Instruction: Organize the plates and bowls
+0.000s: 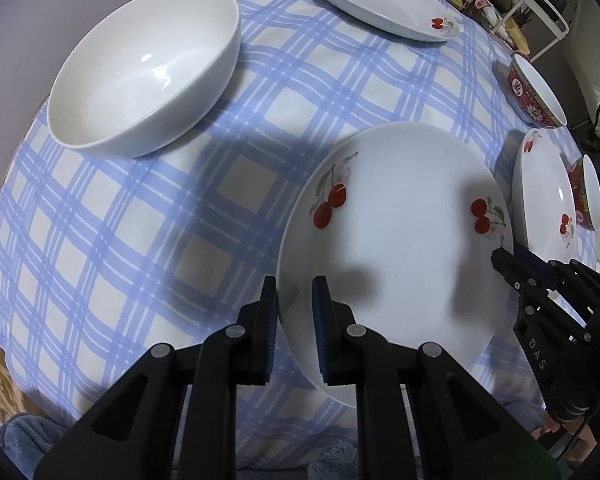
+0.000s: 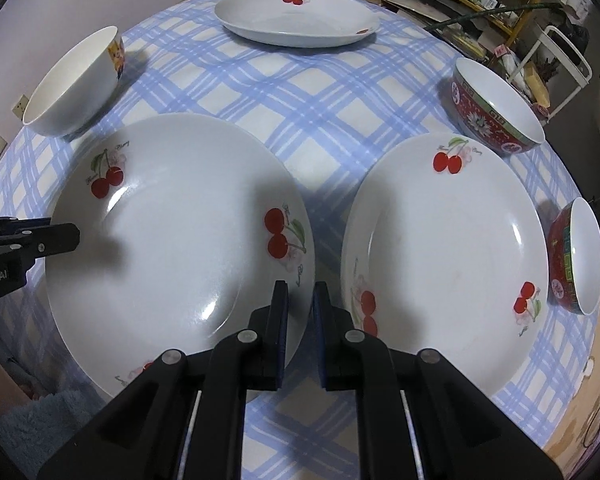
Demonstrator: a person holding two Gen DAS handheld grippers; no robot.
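Left wrist view puts the near cherry plate (image 1: 396,240) at the centre of the step: both tools sit at its rim, on opposite sides, apparently to lift it onto another plate.

Doing this well, I judge, means seating each pad deep enough over the lip before closing, then raising both sides together so the plate stays level and clears the neighbouring second cherry plate (image 2: 444,256), which lies just beside it on the checked tablecloth (image 2: 284,92).

The left gripper (image 1: 296,308) is narrowly open, with the plate's rim running into the gap between its fingers; one blue pad (image 1: 320,320) sits over the plate's inner face and the other outside the edge. Whether the pads already pinch the rim I cannot tell.

The right gripper (image 2: 300,308) is also only slightly parted. Its left finger overlaps the plate's edge, but nothing is clamped.

Farther from the near plate stand a white bowl (image 1: 148,68), a third cherry plate (image 2: 296,20) and two red patterned bowls (image 2: 500,108).
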